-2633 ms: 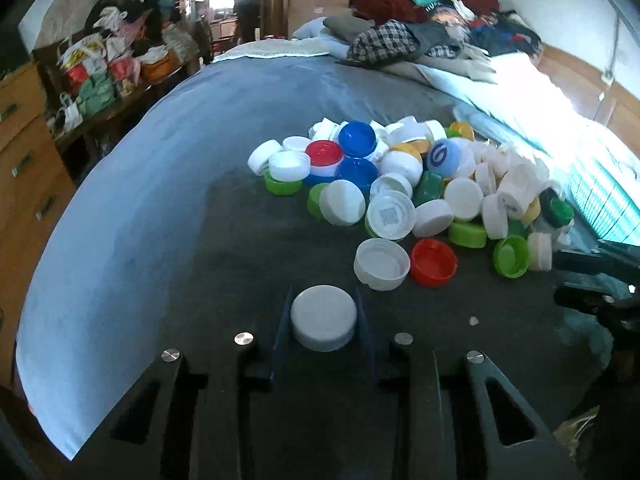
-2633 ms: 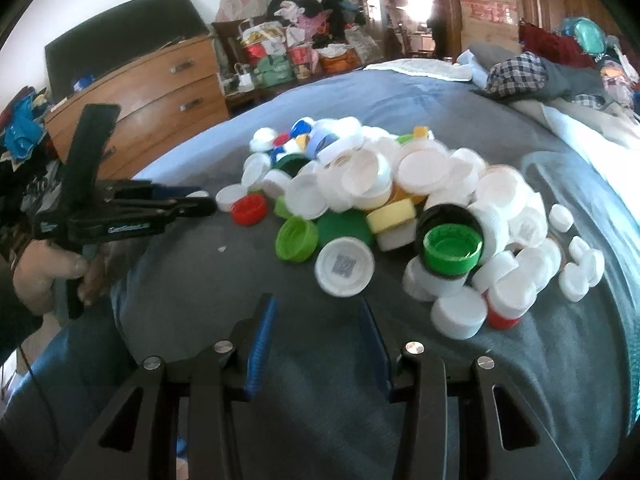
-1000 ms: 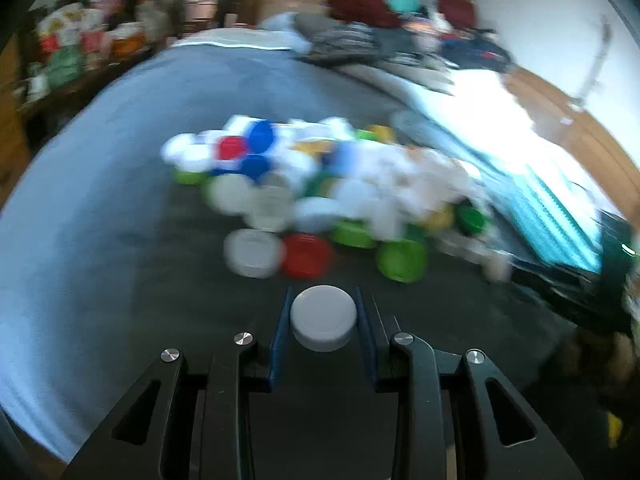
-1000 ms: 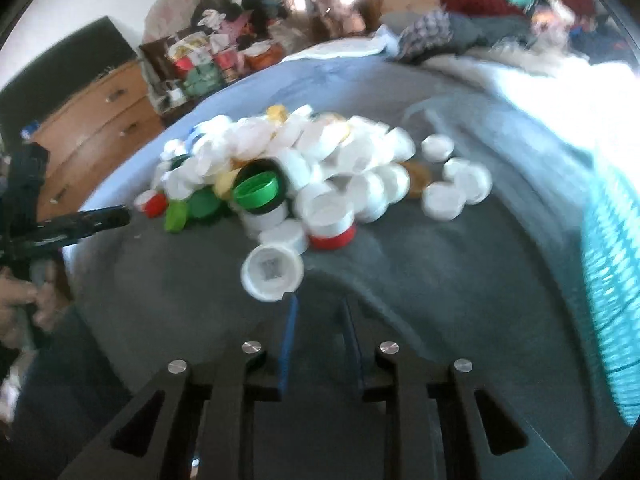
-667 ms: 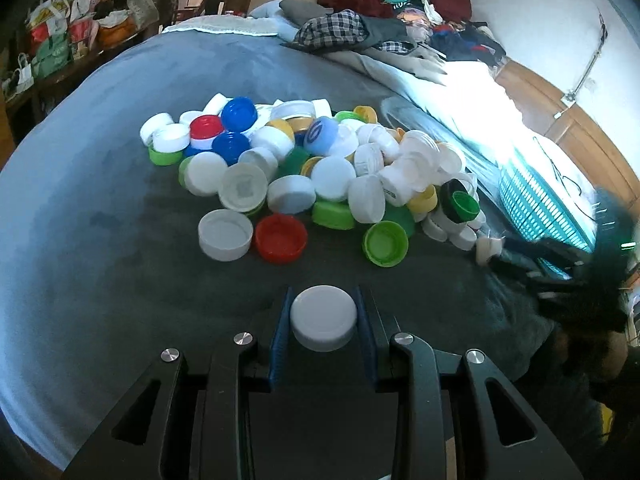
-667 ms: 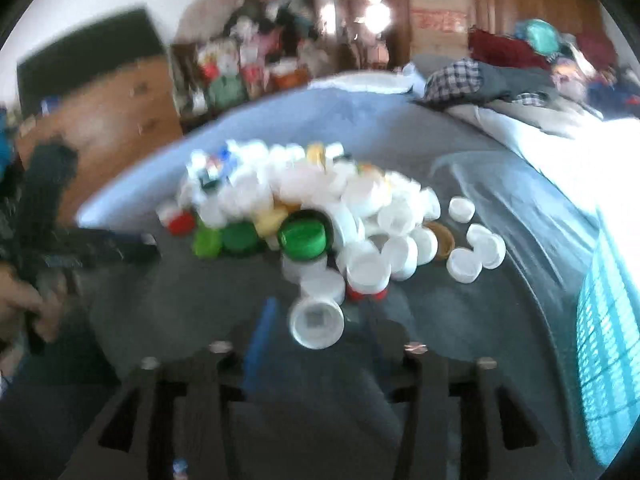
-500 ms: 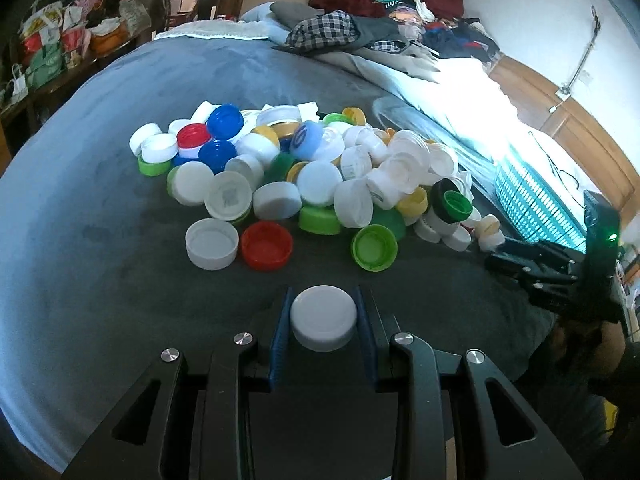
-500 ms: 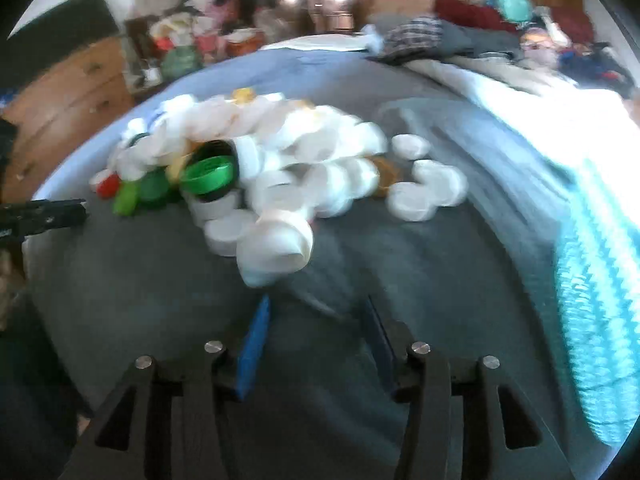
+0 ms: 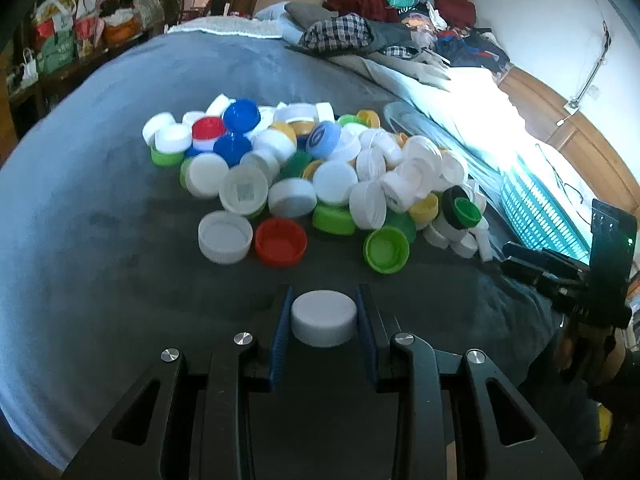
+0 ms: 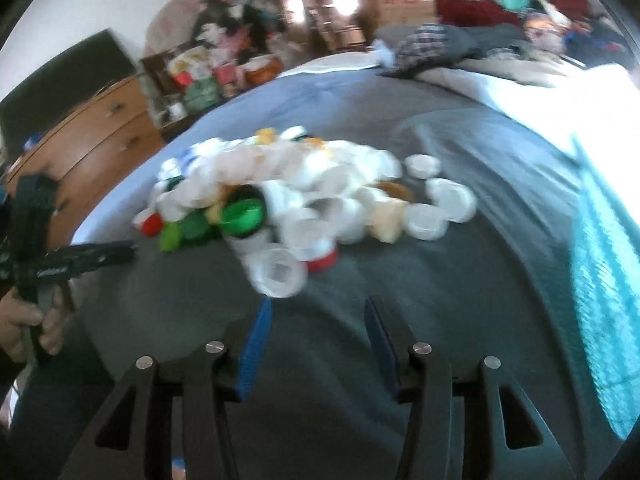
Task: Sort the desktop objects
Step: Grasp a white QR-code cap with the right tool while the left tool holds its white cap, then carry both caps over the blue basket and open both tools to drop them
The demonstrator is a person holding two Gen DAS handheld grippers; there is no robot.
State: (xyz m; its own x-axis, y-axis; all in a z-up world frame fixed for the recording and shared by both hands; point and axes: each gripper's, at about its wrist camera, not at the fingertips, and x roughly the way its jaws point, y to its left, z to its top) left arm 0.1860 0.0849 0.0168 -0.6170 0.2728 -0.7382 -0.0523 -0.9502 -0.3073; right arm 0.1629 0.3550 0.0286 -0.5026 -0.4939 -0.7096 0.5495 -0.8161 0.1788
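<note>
A heap of bottle caps (image 9: 320, 176), mostly white with green, blue, red and yellow ones, lies on a grey blanket (image 9: 100, 208). My left gripper (image 9: 324, 316) is shut on a white cap (image 9: 324, 318), held in front of the heap. A red cap (image 9: 281, 241) and an upturned white cap (image 9: 225, 237) lie at the heap's near edge. In the right wrist view the heap (image 10: 304, 196) is blurred. My right gripper (image 10: 316, 316) is open and empty, just short of a white cap (image 10: 278, 273) at the near edge.
The right gripper body shows at the right of the left wrist view (image 9: 592, 268); the left one shows at the left of the right wrist view (image 10: 52, 264). Clothes (image 9: 360, 32) lie piled at the far end of the bed. A wooden dresser (image 10: 92, 136) stands beside the bed.
The left gripper has kept its white cap while the view swung across the heap. The right gripper has moved around the heap; its view is blurred by motion.
</note>
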